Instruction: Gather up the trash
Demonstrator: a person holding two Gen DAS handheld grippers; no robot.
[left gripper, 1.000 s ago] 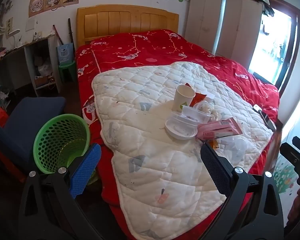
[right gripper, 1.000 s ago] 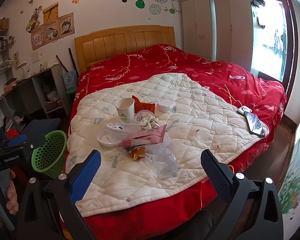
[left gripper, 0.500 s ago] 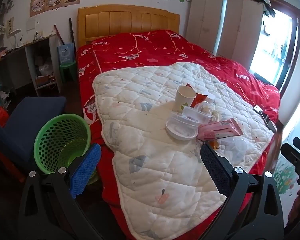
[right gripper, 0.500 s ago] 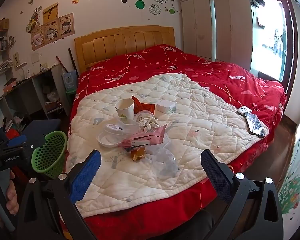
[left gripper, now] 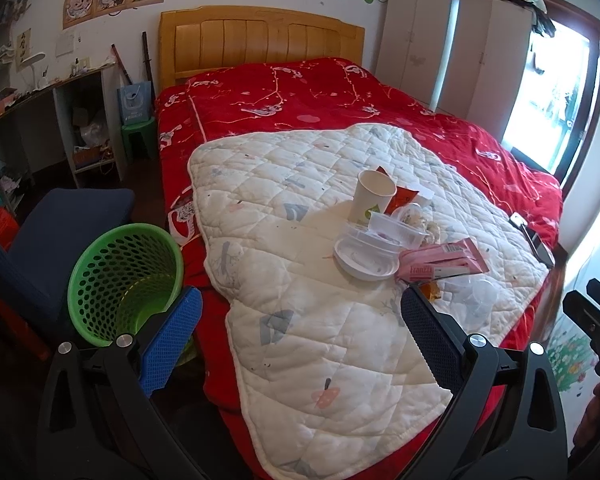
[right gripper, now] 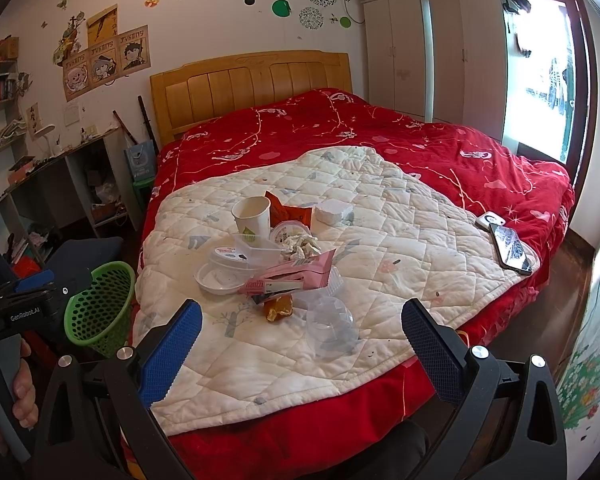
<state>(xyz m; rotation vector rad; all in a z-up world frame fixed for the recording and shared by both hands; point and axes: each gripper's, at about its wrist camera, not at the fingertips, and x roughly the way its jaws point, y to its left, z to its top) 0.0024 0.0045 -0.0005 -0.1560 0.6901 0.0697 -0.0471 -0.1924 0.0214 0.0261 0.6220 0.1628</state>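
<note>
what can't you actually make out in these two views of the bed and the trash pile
- Green basket: its bottom is hidden in the left wrist view by the left gripper; its left side in the right wrist view is hidden by the gripper body.
- Orange wrapper: mostly tucked under the pink packet; its print is unreadable.
- Paper cup: whether anything is inside cannot be told in either view.
- Phone: squeezed small at the left view's edge.

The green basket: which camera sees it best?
The left wrist view: the green basket sits close, its open mouth and inside showing. In the right wrist view it is smaller, at the edge, partly behind the left gripper.
</note>
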